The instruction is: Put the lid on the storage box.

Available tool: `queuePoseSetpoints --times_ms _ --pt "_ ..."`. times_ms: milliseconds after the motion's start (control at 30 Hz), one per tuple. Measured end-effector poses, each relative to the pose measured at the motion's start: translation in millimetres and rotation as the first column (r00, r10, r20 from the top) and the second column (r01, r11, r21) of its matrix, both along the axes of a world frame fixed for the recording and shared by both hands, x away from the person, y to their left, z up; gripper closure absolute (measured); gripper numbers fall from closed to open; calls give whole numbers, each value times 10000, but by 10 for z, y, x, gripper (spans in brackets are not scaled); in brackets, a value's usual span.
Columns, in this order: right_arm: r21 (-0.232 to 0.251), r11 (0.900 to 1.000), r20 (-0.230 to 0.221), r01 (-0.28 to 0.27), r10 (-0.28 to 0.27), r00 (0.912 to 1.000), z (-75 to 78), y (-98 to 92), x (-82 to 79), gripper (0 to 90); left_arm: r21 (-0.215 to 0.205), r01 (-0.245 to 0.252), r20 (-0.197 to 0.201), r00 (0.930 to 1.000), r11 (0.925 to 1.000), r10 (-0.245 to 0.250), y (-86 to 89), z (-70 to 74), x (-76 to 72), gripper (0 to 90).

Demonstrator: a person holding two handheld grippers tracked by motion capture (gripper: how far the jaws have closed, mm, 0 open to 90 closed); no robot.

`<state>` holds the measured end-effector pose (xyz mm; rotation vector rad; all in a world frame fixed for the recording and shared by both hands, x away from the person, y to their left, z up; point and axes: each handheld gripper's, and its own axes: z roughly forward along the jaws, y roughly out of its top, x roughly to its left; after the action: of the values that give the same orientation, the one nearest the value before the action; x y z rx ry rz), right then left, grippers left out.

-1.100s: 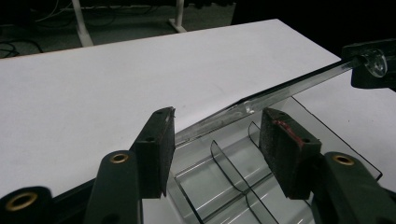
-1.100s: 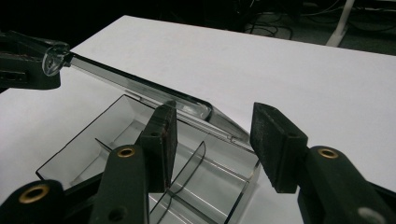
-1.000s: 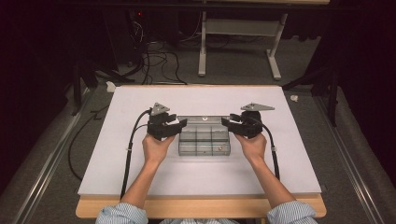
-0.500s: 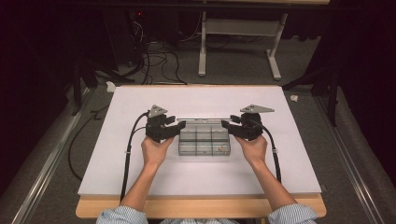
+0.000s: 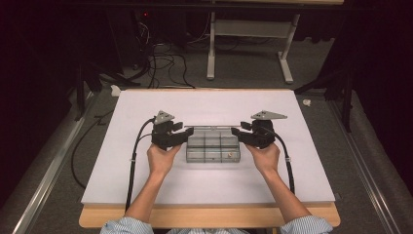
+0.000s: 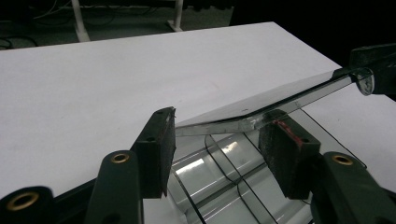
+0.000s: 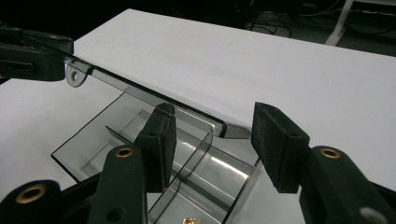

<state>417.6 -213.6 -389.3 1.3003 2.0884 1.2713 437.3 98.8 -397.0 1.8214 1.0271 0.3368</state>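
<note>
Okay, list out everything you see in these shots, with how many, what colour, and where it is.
Compartment box: one, clear plastic, middle of the table between the two hand-held grippers, divided into compartments.
Lid: one, clear, raised at a tilt above the box, with a small tab at one end.
Small brass piece: one, gold-coloured, inside a compartment near the right hand-held gripper.
Table: one, white top with a wooden front edge.
Metal stand: one, light grey, on the floor beyond the table.
Cables: several, black, on the floor behind the table's far left.
Left hand-held gripper: one, black, jaws apart around the lid's end.
Right hand-held gripper: one, black, jaws apart at the lid's other end.
</note>
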Motion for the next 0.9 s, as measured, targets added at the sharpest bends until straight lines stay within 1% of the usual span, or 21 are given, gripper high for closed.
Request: queuePoseSetpoints --times_ms 100,200,267,367,500,700,833,900 --pt "-21 10000 -14 -7 7 10000 4 4 -14 511 13 -31 35 10000 10000 31 -5 -3 -13 465" --pt "-44 10000 -65 -2 2 10000 2 1 -28 510 9 -45 -22 10000 10000 45 2 -20 -33 464" --pt "162 9999 63 7 -8 10000 -24 -9 -55 513 46 -70 -32 10000 10000 70 9 -38 -53 464" --pt "160 9999 -56 -17 18 10000 -75 -17 -78 514 62 -83 -108 9999 9999 84 33 -65 -76 461" --pt "182 9998 -78 -60 61 10000 -119 -31 -122 514 246 -14 -69 10000 9997 16 26 -85 -121 458" --pt "199 9996 -95 -179 181 9998 -144 -42 -194 512 158 -29 -94 10000 9999 30 53 -134 -194 453" --pt "257 9995 -167 -204 208 9996 -188 -44 -244 510 308 8 -72 10000 9995 -6 53 -162 -249 448" --pt "249 9994 -211 -224 229 9995 -212 -43 -267 509 293 5 -108 9999 9996 -1 55 -189 -272 444"
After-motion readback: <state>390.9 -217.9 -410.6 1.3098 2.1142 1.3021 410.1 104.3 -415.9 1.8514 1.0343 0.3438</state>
